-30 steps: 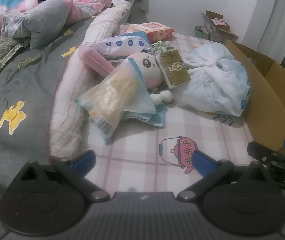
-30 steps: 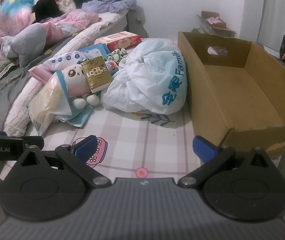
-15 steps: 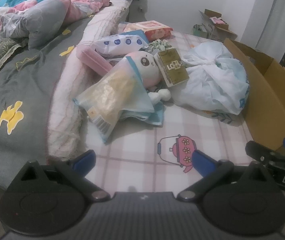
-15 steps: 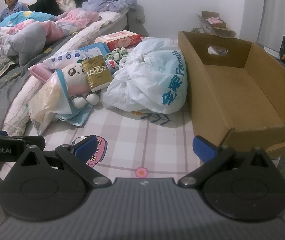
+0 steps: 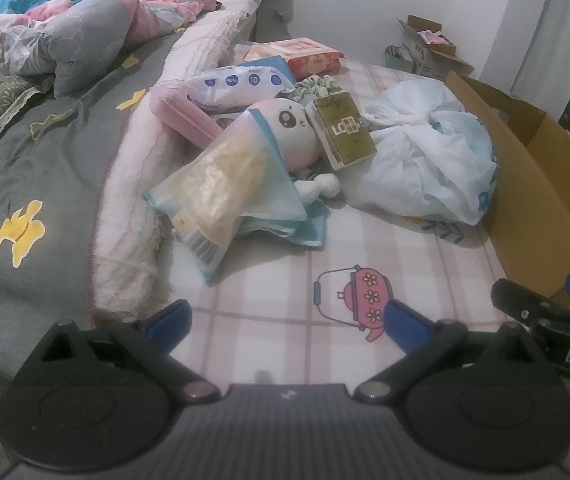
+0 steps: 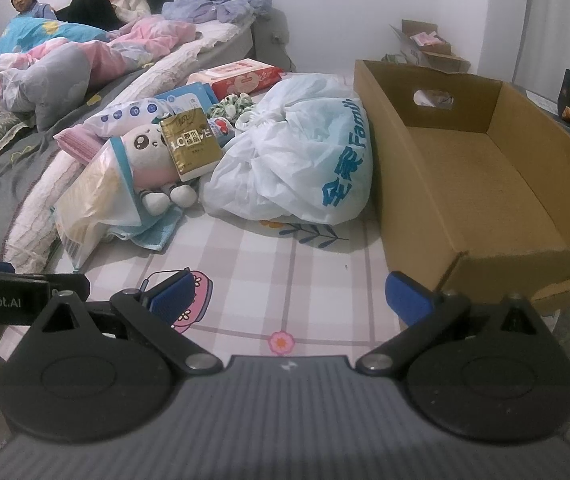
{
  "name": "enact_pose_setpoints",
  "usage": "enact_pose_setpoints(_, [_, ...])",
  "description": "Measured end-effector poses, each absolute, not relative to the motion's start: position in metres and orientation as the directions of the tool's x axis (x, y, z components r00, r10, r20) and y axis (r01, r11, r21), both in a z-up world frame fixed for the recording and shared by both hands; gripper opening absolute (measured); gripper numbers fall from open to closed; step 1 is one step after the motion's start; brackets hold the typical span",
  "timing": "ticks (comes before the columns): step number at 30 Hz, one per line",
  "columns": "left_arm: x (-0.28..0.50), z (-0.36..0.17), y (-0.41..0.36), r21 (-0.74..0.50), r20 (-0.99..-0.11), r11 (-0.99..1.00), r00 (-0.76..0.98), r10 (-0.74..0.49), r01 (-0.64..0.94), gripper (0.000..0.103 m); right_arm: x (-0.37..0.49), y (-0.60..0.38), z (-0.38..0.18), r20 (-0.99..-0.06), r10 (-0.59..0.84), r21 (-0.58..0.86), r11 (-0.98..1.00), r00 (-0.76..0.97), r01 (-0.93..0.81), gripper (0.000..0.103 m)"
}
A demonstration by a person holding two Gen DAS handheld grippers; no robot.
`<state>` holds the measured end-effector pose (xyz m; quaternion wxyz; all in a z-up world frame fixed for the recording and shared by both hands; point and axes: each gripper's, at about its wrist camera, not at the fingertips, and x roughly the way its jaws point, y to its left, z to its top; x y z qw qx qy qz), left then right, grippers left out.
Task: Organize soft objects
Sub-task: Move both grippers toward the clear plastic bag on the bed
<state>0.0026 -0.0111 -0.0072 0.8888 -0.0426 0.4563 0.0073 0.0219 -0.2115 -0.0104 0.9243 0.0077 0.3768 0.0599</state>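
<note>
The left gripper is held low over the pink-and-white checked sheet; its blue-tipped jaws are spread wide and nothing is gripped. The right gripper is held the same way — jaws wide apart, empty — just beside the near corner of the open brown cardboard box. The box interior is seen bare in the right wrist view.

The soft objects are piled on the sheet, ahead of both grippers and well apart from them. A pink-and-white plush toy with a round face lies in the middle of the pile. A clear plastic packet with a yellowish filling and a barcode label is laid over its body, and a folded light-blue towel is seen beneath the packet's near edge. A gold rectangular packet with printed lettering leans against the toy's head. A knotted white plastic bag with blue lettering rests between the toy and the box, touching the box wall. Behind the toy lie a white pouch with blue dots, a pink ribbed roll and a red-and-pink flat wipes pack.

To the left, a grey quilt with yellow motifs is spread over the bed. Two people are seated at the far headboard in the right wrist view.
</note>
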Motion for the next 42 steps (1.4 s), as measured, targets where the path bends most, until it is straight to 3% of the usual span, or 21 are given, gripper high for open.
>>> enact_pose_setpoints(22, [0.004,-0.013,-0.017,-0.046,-0.821,0.999,0.570,-0.022,-0.027,0.102,0.019,-0.216,-0.012,-0.696,0.084,0.042,0.996,0.713,-0.076,0.102])
enact_pose_setpoints(34, [-0.001,-0.017,-0.016,0.052,-0.776,0.993,0.630,-0.024,0.102,0.102,0.011,-0.210,0.023,-0.567,0.028,-0.069,0.994,0.823,-0.081,0.102])
enact_pose_setpoints(38, [0.000,-0.017,-0.010,0.104,-0.732,0.975,0.678,-0.057,0.195,0.102,0.013,-0.204,0.034,-0.508,0.122,-0.035,0.986,0.853,-0.162,0.102])
enact_pose_setpoints(42, [0.001,-0.014,0.001,0.148,-0.658,0.967,0.751,-0.062,0.209,0.102,0.034,-0.202,0.031,-0.511,0.279,0.138,0.960,0.813,-0.243,0.102])
